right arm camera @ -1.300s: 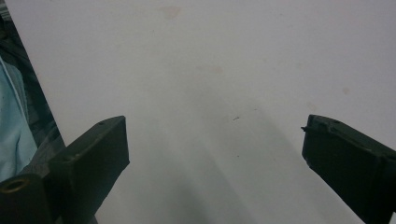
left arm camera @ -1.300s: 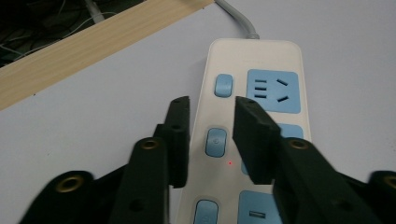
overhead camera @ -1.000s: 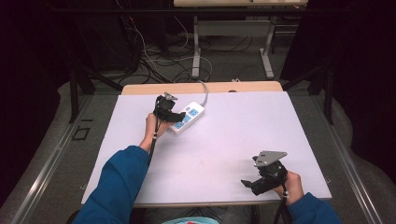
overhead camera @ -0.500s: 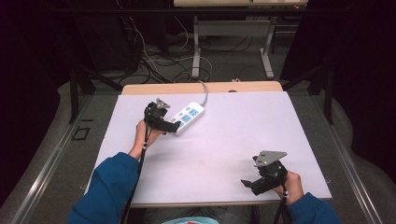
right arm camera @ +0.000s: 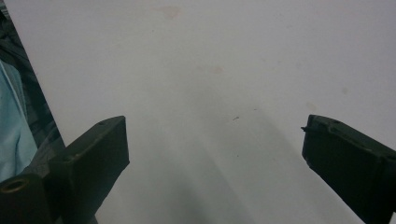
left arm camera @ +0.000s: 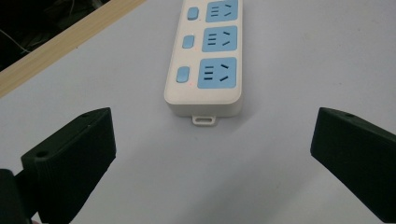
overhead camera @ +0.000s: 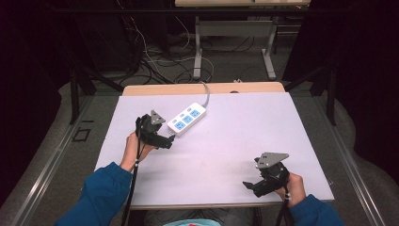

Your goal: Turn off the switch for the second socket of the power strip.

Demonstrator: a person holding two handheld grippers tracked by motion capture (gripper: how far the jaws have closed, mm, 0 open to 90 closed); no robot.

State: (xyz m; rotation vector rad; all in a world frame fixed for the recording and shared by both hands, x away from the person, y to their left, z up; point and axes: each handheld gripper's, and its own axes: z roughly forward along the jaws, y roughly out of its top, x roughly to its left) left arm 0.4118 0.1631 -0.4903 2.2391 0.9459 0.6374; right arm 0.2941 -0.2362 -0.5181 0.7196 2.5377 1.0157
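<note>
A white power strip (overhead camera: 187,118) with blue sockets lies on the white table top (overhead camera: 226,141), left of centre, and its grey cable (overhead camera: 206,92) runs off over the far edge. My left gripper (overhead camera: 165,141) sits just in front of the strip's near end without touching it. In the left gripper view the strip (left arm camera: 204,70) lies ahead of my left gripper (left arm camera: 212,140). Its jaws have just been opening and stand wide apart with nothing between them. My right gripper (overhead camera: 251,186) rests near the front right edge. In its own view the right gripper (right arm camera: 215,140) is open over bare table.
A wooden strip of table (overhead camera: 188,88) shows along the far edge. Beyond it the floor holds tangled cables (overhead camera: 155,56) and the metal legs of another desk (overhead camera: 197,52). The near table edge (right arm camera: 32,93) runs close beside the right gripper.
My left gripper has drawn back from the power strip's near end toward the person and to the left. The strip stays where it was. The right gripper has not moved.
</note>
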